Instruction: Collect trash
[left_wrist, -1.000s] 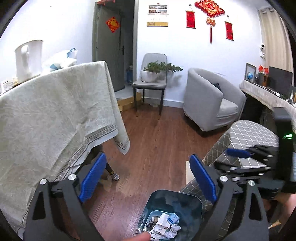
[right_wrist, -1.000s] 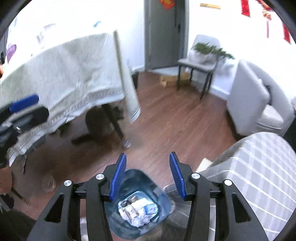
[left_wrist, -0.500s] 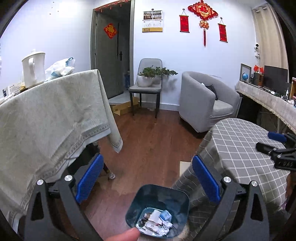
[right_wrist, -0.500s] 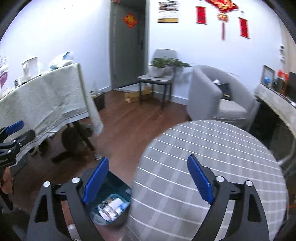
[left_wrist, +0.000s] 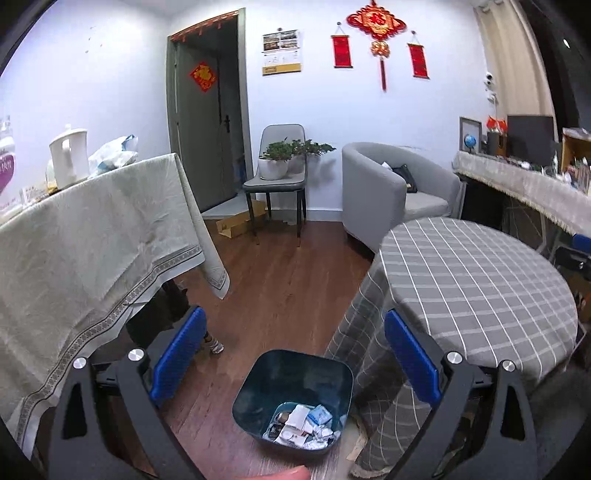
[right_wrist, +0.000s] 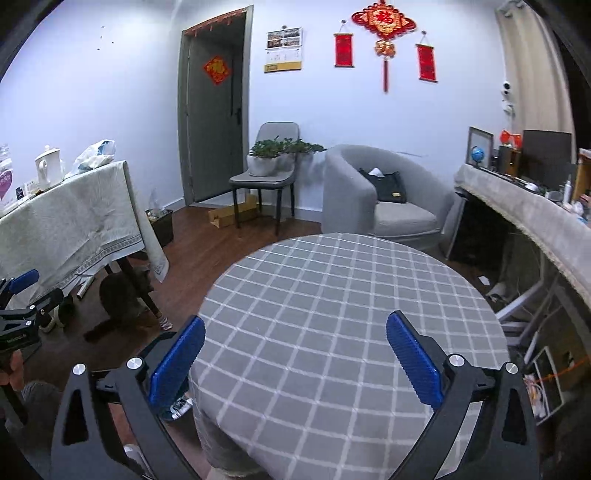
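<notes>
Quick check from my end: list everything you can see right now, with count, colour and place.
trash bin: one, dark teal, on floor beside round table, holding white scraps
round table: one, grey checked cloth
long table: one, pale green cloth
kettle: one, white, on long table
chair: one, grey, bearing potted plant
armchair: one, grey
left gripper: open, empty
right gripper: open, empty, jaws just widened
</notes>
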